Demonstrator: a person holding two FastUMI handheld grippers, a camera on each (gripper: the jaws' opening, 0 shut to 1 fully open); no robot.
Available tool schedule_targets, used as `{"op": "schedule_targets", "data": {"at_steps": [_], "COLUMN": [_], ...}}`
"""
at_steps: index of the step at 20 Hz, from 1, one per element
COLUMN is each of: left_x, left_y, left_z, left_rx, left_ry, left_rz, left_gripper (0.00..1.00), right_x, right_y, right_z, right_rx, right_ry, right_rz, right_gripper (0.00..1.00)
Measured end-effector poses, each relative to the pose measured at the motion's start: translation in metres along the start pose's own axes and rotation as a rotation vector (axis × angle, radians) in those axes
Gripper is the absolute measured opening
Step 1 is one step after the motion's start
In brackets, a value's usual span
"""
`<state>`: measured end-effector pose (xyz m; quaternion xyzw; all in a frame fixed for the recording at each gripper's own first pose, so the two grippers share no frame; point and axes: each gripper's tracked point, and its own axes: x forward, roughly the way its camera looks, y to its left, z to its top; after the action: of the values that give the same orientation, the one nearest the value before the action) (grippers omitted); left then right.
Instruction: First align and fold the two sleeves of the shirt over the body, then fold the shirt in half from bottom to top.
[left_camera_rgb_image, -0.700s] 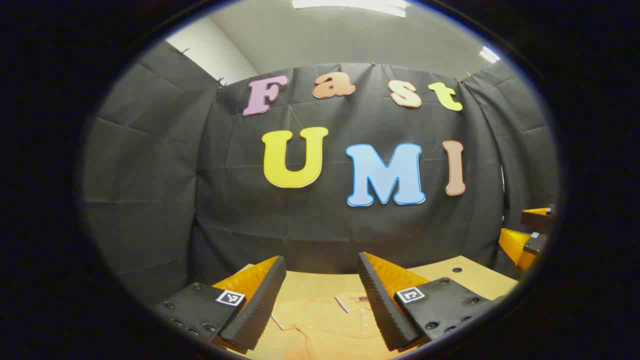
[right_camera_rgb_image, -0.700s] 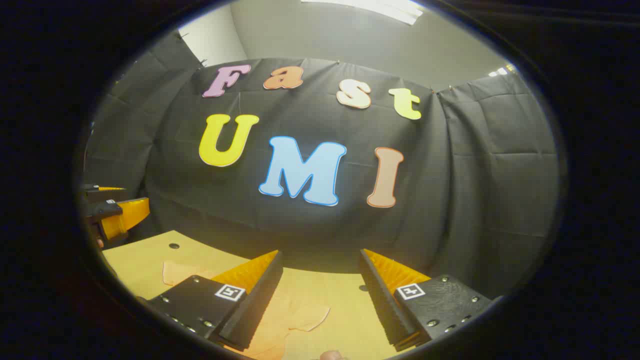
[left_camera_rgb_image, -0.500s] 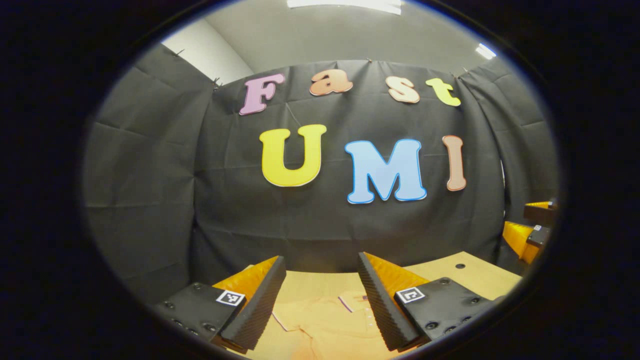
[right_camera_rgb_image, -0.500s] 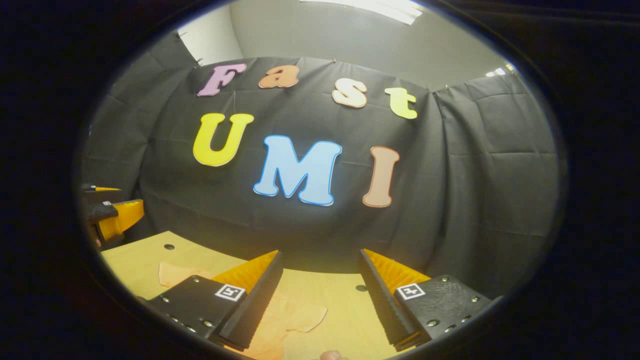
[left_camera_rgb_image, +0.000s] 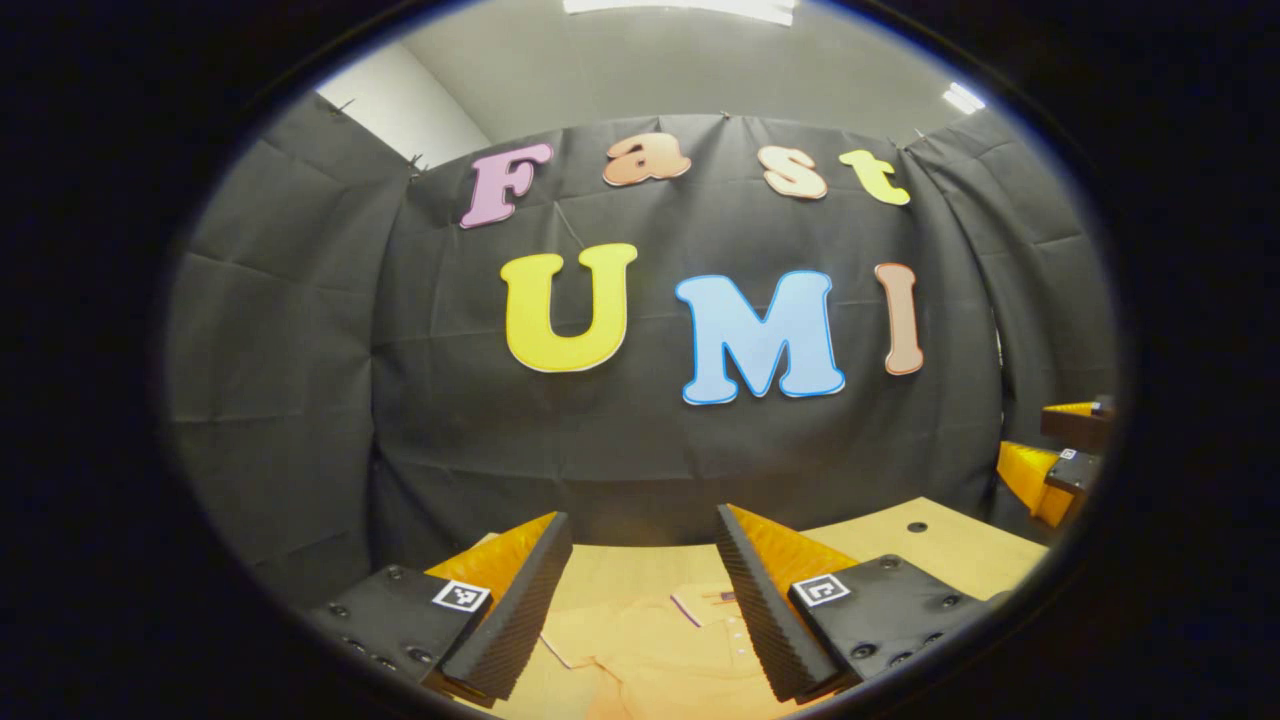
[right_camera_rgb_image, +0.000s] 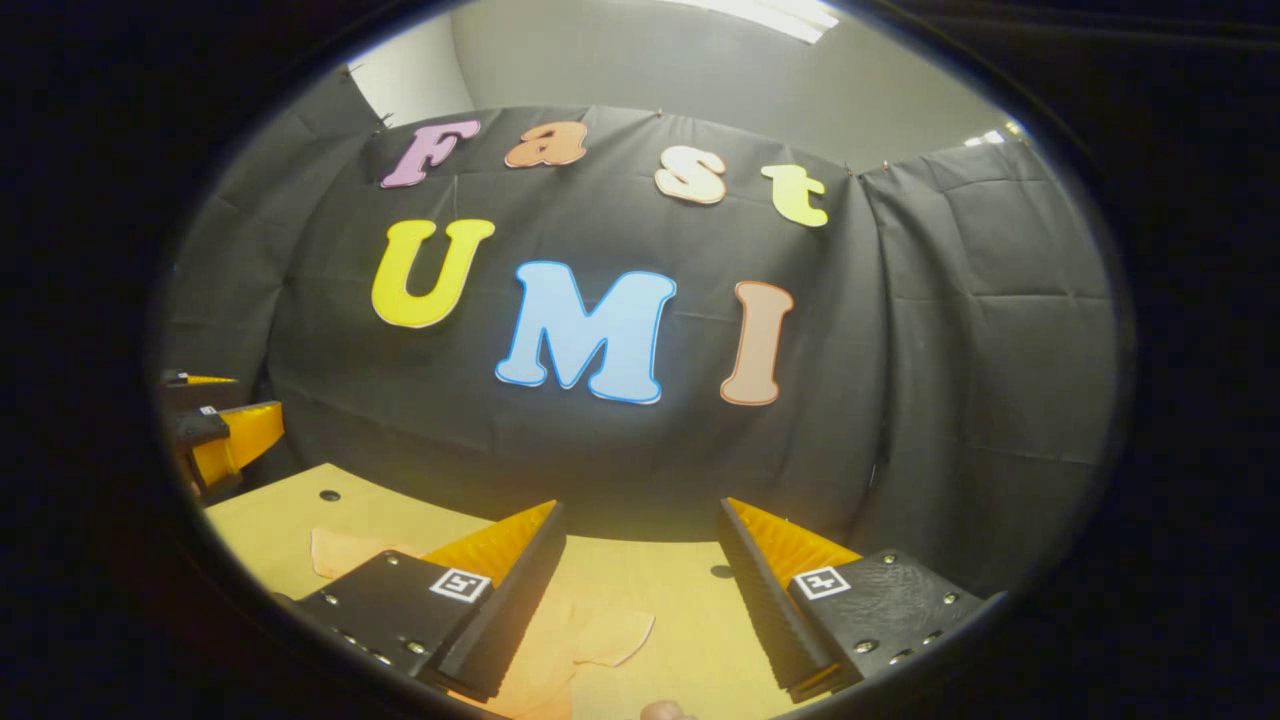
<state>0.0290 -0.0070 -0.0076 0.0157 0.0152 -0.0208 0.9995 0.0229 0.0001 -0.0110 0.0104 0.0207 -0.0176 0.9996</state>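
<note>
1. While both grippers hang above the tabletop w/ nothing held, left gripper (left_camera_rgb_image: 640, 590) has fingers spread apart, right gripper (right_camera_rgb_image: 640, 590) likewise – empty gaps between each pair.
2. Shirt (left_camera_rgb_image: 640, 650) lies flat on the tabletop (left_camera_rgb_image: 960, 550), just below and between the left gripper's fingers; collar and button placket face up, toward the tabletop's far edge.
3. Seen from the right gripper view, one sleeve (right_camera_rgb_image: 600, 635) lies spread out on the wood under that gripper, well short of the far edge; the other sleeve (right_camera_rgb_image: 345, 550) pokes out toward the tabletop's left side.
4. Judgement: sleeve fold not begun yet – this looks like the approach.
5. To do it well: drop each gripper to its own sleeve end, pinch near the cuff edge, take top layer only.
6. Lift little, carry both inward together so cuffs land level across the chest; keep the collar from dragging.
7. Farther off, the booth's cloth wall (left_camera_rgb_image: 300, 350) backs the tabletop.
</note>
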Motion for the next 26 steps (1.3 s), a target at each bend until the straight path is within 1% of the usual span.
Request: {"op": "schedule_targets", "data": {"at_steps": [3,6,9,12,14,19,21,26], "left_x": [0.0,-0.002,-0.001,-0.003,-0.004,-0.013,-0.019,-0.033], "left_y": [0.007,0.018,0.021,0.022,0.022,0.026,0.028,0.028], "left_z": [-0.005,-0.013,-0.017,-0.02,-0.022,-0.033,-0.035,-0.036], "left_rx": [-0.031,-0.038,-0.056,-0.061,-0.064,-0.071,-0.069,-0.08], "left_ry": [0.007,0.025,0.035,0.039,0.041,0.071,0.083,0.099], "left_rz": [0.027,0.075,0.092,0.102,0.113,0.148,0.163,0.185], "left_gripper": [0.94,0.94,0.94,0.94,0.94,0.94,0.94,0.94], "right_x": [0.01,0.022,0.042,0.066,0.082,0.127,0.138,0.156], "right_y": [0.002,0.005,0.002,0.001,-0.001,-0.008,-0.005,-0.002], "right_z": [-0.011,-0.026,-0.054,-0.097,-0.128,-0.2,-0.231,-0.289], "right_rx": [0.009,0.031,0.075,0.145,0.158,0.082,0.079,0.072], "right_ry": [0.029,0.061,0.138,0.257,0.333,0.485,0.554,0.678], "right_rz": [0.025,0.062,0.072,0.081,0.078,0.062,0.06,0.073], "right_gripper": [0.95,0.95,0.95,0.95,0.95,0.95,0.95,0.95]}}
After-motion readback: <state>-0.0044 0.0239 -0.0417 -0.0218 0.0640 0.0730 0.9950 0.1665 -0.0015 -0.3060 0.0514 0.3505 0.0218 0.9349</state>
